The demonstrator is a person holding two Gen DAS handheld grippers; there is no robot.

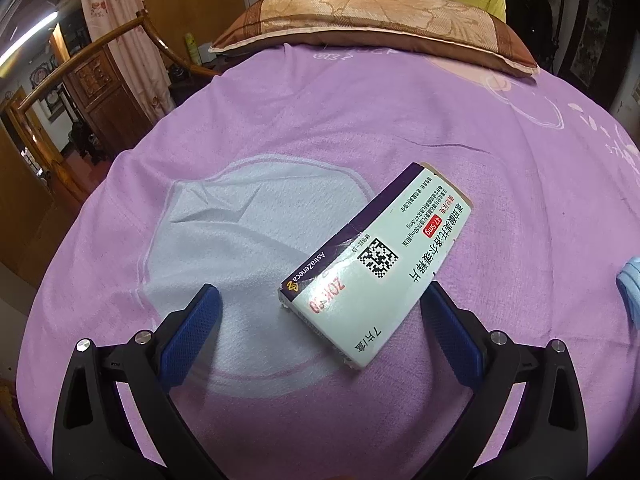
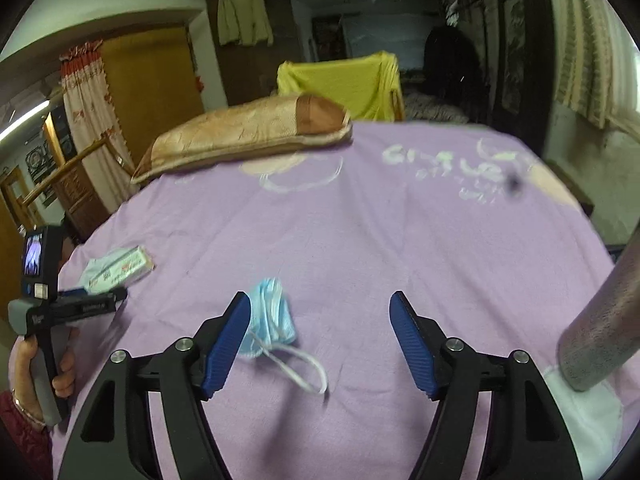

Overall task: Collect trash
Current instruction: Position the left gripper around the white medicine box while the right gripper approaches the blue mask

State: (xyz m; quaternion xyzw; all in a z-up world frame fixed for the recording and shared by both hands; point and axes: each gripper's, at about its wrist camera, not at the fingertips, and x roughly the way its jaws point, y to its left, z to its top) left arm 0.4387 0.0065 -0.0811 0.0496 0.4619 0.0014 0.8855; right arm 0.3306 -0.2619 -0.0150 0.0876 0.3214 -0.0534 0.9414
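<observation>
A white and purple medicine box lies flat on the purple bedspread. My left gripper is open, its blue fingers on either side of the box's near end, apart from it. A crumpled light blue face mask with white ear loops lies on the bedspread. My right gripper is open just above it, the left finger pad beside the mask. The box and the left gripper show at the far left of the right wrist view. The mask's edge shows at the right of the left wrist view.
A brown and gold pillow lies at the head of the bed; it also shows in the right wrist view. A yellow cloth hangs behind it. A grey metal post stands at the near right. A wooden rail runs on the left.
</observation>
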